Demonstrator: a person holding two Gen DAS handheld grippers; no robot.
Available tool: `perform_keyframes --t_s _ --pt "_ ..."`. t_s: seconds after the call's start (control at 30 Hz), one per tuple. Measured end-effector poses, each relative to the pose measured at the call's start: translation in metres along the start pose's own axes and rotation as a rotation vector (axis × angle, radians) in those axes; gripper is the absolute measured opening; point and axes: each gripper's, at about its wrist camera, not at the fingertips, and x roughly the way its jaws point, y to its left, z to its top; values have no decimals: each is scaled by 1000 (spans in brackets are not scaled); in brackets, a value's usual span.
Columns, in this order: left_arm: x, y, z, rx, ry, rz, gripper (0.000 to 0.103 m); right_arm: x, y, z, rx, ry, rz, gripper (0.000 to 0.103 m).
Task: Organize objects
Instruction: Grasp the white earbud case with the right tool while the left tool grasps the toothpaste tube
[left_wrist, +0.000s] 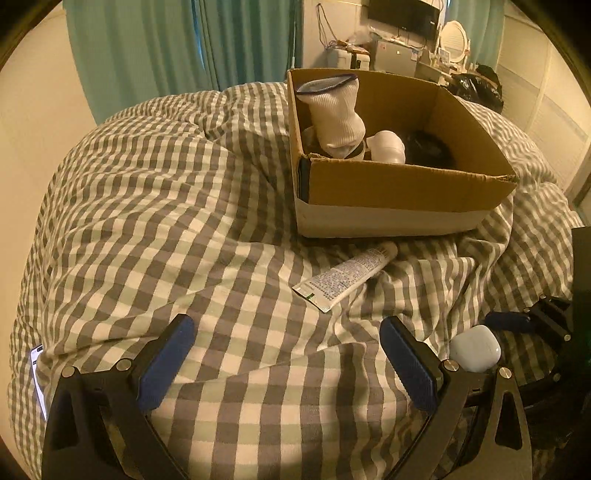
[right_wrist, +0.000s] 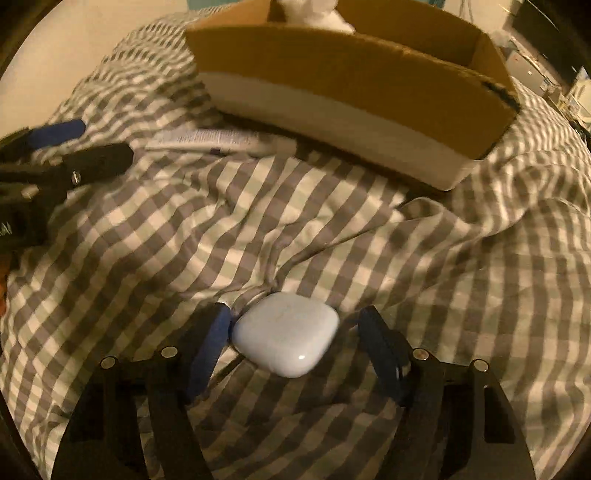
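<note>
A pale blue earbuds case (right_wrist: 286, 338) lies on the checked bedcover between the fingers of my right gripper (right_wrist: 295, 325). The jaws are open around it; the left pad (right_wrist: 212, 343) touches its side and the right pad is apart from it. The case also shows in the left wrist view (left_wrist: 474, 347) at the right. My left gripper (left_wrist: 286, 332) is open and empty above the bedcover. A white tube (left_wrist: 345, 275) lies ahead of it, just in front of a cardboard box (left_wrist: 402, 188) that holds white socks (left_wrist: 338, 114) and a dark item.
A phone (left_wrist: 38, 380) lies at the bed's left edge. The box also shows in the right wrist view (right_wrist: 351, 96), with the tube (right_wrist: 210, 140) beside it and my left gripper (right_wrist: 62, 147) at the left. Curtains and a cluttered desk stand behind the bed.
</note>
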Motion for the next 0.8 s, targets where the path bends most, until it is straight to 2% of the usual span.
perform_keyframes --t_s 0.07,0.1,0.3,0.5,0.67,0.8 --pt "0 0 -1 3 1 3 103 3 0 -3 1 13 1 66" --pt "0 0 -1 3 0 3 103 4 -2 -4 5 18 11 58" --pt "3 -1 -2 8 10 17 103 -9 -2 -13 2 -18 21 57" --pt "11 -8 10 15 48 52 103 -51 -19 -15 41 -142 69 57" --pt "33 -15 35 -38 70 10 103 -70 -35 0 25 -193 24 57" --pt "56 -25 46 -44 66 -23 103 -66 -50 15 51 -204 43 57"
